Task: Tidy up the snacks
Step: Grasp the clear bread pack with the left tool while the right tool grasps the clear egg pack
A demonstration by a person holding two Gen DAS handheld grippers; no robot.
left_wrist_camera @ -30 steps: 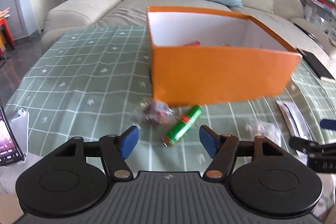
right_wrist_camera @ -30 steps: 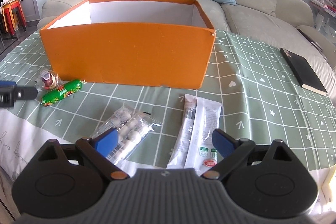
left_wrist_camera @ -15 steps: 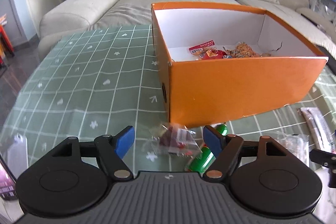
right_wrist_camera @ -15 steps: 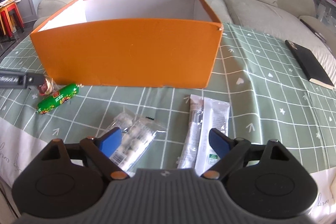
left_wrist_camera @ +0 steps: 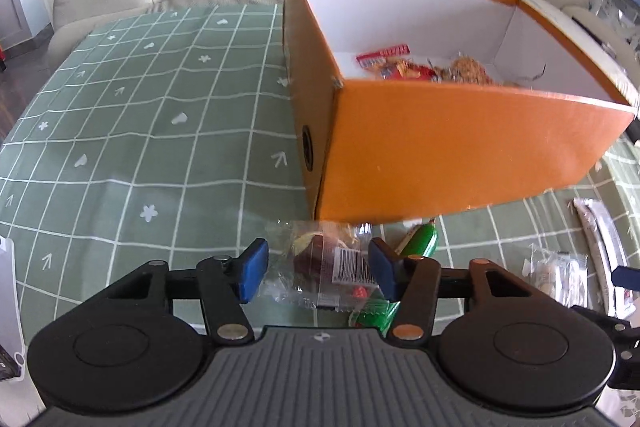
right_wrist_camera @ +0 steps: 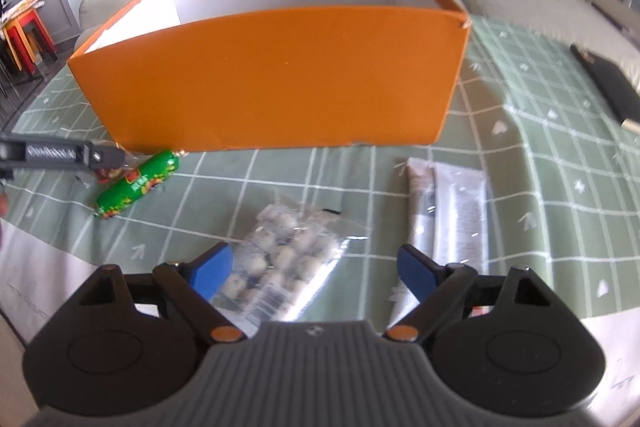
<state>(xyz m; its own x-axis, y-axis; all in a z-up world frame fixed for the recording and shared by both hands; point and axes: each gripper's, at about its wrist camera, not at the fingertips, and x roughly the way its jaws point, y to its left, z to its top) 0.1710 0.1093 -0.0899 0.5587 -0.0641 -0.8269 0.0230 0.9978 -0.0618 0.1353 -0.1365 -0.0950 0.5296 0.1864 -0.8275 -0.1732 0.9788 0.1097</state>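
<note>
Two grippers are working over the green checked tablecloth (left_wrist_camera: 132, 131), both in front of the orange cardboard box (left_wrist_camera: 460, 151), which is standing open on the cloth with several snack packets (left_wrist_camera: 400, 65) lying on its white floor. To the left of the box's near corner, the left gripper (left_wrist_camera: 318, 273) is pointing down at a clear wrapped snack with a barcode label (left_wrist_camera: 324, 267). Its jaws have just been closing, and the wrapper is sitting between the blue pads; the pads are reaching the crinkled edges of the wrapper, but a firm squeeze is not yet showing, so I am reading this claw as still open around it. Just right of that packet, a green sausage stick (right_wrist_camera: 136, 185) is lying slanted before the box's front wall. Further right, in front of the middle of the box, the right gripper (right_wrist_camera: 314, 269) is hovering with its jaws standing wide apart, holding nothing; a clear bag of small white round sweets (right_wrist_camera: 280, 259) is lying on the cloth under the left pad. Right of this bag, two long pale sachets (right_wrist_camera: 448, 211) are lying side by side, touching each other. Far right of the box, a black notebook (right_wrist_camera: 608, 85) is resting near the cloth's edge.
</note>
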